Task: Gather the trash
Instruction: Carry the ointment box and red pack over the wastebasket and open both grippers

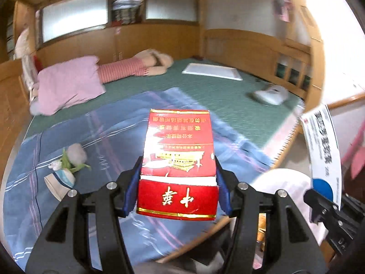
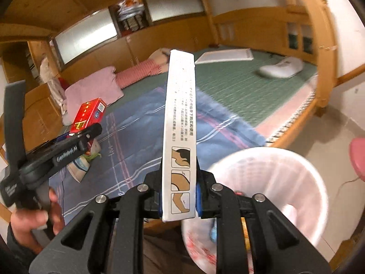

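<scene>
The left gripper holds a red cigarette box. Its two fingers press on the sides of the box, one on each side. The box stands up between them, above the blue blanket on the bed.

The right gripper holds a long white box with small drawings on it. Its fingers squeeze the thin box near its bottom end, and the box points up and away. In the left wrist view this white box shows at the right side, past the edge of the blanket.

A white trash bin stands on the floor, just beside the blanket end of the bed. The white box is next to the bin, a little to its left. Some bits lie inside the bin, but they are too blurry to name.

On the blanket, left of the red box, lies a small toy flower pot. A pink pillow lies farther back, past the blanket. A white tray and a white slipper-shaped thing lie on the green mat behind the blanket.
</scene>
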The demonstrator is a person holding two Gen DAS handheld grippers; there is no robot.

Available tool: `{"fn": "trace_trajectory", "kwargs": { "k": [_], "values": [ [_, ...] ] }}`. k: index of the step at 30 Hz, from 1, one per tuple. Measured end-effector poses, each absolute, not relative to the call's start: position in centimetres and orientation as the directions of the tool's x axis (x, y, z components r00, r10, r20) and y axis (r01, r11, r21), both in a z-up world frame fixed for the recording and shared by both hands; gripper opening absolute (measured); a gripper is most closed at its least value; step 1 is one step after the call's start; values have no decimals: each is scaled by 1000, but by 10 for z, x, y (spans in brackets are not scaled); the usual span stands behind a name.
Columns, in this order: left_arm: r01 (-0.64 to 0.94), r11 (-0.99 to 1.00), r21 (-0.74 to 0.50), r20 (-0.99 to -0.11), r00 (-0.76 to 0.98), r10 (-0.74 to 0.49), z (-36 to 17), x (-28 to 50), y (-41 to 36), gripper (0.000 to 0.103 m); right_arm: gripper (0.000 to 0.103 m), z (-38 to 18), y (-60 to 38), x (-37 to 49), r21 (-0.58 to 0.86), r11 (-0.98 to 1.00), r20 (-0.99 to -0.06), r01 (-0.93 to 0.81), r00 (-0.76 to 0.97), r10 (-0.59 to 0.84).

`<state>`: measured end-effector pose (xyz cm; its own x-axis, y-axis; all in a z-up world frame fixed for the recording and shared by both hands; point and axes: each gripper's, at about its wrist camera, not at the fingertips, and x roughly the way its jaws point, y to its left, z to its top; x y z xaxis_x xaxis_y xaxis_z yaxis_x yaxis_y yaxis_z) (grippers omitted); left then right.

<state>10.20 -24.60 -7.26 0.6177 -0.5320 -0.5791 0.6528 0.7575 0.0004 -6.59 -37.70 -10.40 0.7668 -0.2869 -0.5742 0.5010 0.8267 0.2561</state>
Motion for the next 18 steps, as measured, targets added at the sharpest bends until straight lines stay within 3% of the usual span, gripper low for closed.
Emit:
{"fn": "trace_trajectory", "kwargs": {
  "k": [10,18],
  "values": [
    [792,609,31,-559,519,-647,-72,-24,-284,58,21,-94,-394,-168,241,746,-522,621,731,-439],
    [809,583,75,-560,518,-646,-84,-60,-299,57,21,-100,-410,-205,257,707,-513,659,713,-478]
  ]
}}
